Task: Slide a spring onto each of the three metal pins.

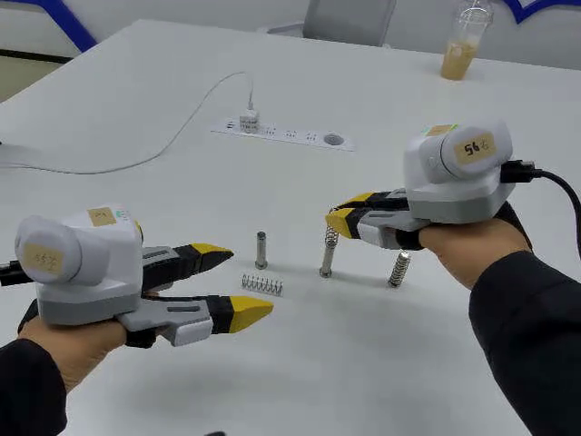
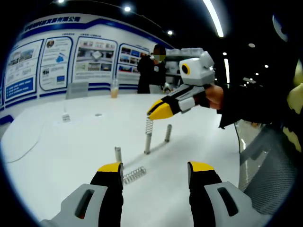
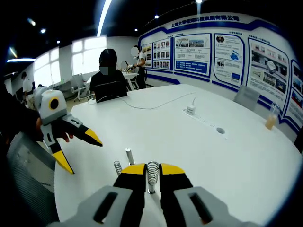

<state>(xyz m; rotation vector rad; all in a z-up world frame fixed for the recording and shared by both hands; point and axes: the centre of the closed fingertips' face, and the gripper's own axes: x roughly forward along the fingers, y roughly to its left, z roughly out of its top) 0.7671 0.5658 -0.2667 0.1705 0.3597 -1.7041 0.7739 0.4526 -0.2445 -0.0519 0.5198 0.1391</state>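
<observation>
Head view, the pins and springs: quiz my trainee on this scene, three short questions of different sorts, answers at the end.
1. True or false: the left gripper has its jaws open and holds nothing.
2. Where is the loose spring? A lying on the table near the bare pin; B clamped in the left gripper; C standing on end on the table.
3. Fill in: the upright spring in the right gripper sits at the top of the ____ pin.
Key: 1 true; 2 A; 3 middle pin.
</observation>
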